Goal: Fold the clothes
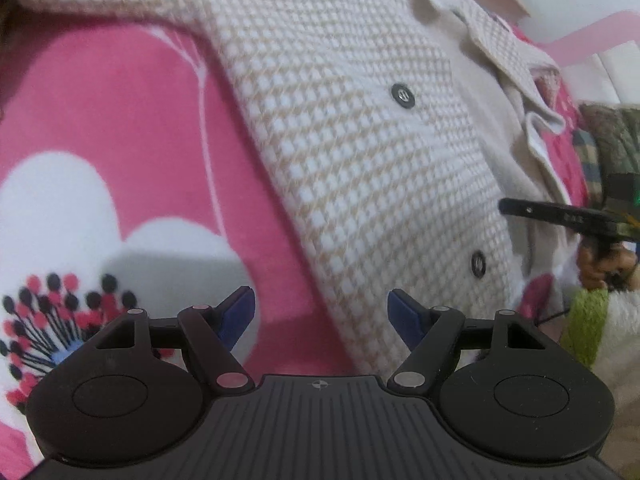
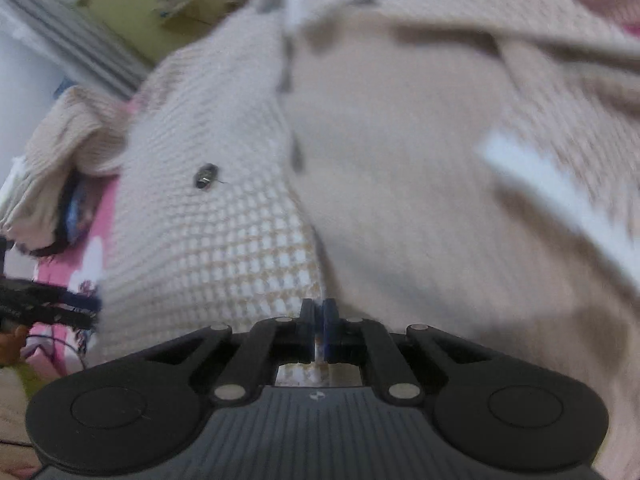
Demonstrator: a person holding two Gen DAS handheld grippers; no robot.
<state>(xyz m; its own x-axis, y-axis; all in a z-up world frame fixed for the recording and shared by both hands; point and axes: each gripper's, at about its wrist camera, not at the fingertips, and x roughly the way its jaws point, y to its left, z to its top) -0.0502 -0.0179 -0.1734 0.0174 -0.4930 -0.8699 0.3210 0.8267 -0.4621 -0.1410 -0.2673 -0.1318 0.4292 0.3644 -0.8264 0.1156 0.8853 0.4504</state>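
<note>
right hand-held gripper (image 2: 319, 320): clenched on jacket (image 1: 360, 160) front edge | left hand-held gripper (image 1: 321, 312): released, over hem | jacket runs lengthwise ahead of both

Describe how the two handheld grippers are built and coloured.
Both match: the left gripper and right gripper have matte black ribbed bodies, two round black discs, black linkage bars with silver pivot pins, blue-padded fingers and a small crosshair mark.

Pink flowered blanket (image 1: 120, 112), striped curtain (image 2: 76, 36)
</note>
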